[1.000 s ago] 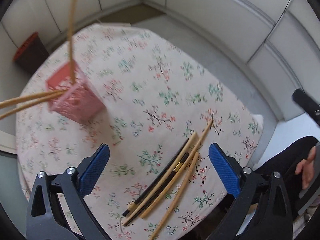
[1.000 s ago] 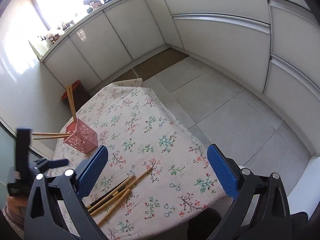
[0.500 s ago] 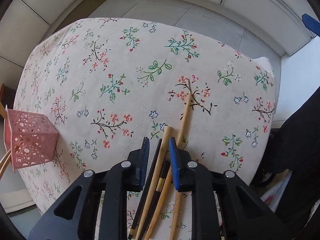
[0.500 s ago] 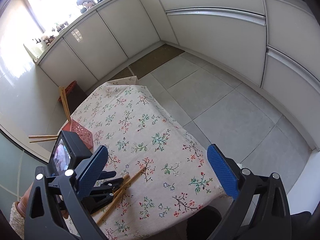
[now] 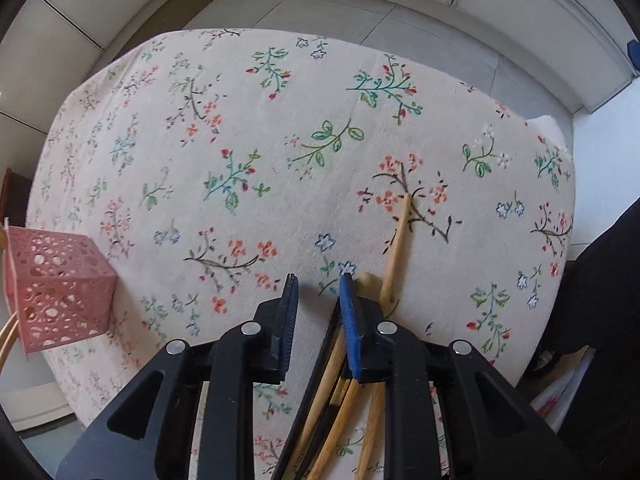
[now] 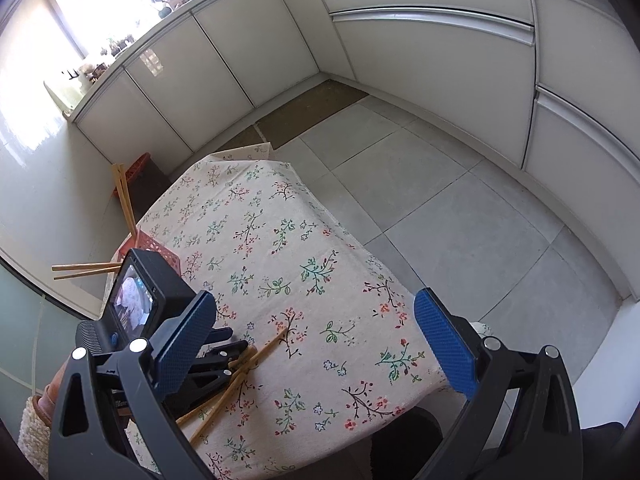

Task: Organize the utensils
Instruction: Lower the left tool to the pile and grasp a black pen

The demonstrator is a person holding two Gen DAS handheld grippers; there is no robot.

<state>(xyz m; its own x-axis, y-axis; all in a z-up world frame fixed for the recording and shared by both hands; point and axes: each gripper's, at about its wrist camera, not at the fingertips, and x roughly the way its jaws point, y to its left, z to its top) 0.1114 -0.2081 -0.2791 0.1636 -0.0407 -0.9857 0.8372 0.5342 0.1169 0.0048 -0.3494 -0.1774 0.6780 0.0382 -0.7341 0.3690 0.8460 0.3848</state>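
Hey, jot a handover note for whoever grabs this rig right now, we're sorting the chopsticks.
Left gripper: pointing down over the loose chopsticks, jaws narrowed to a slim gap, no grip visible.
Right gripper: wide open, empty, above the table.
Pink holder: at the table's edge, with two wooden chopsticks upright and two poking out sideways.
Done: those four.
Left: the loose wooden and black ones on the flowered tablecloth.
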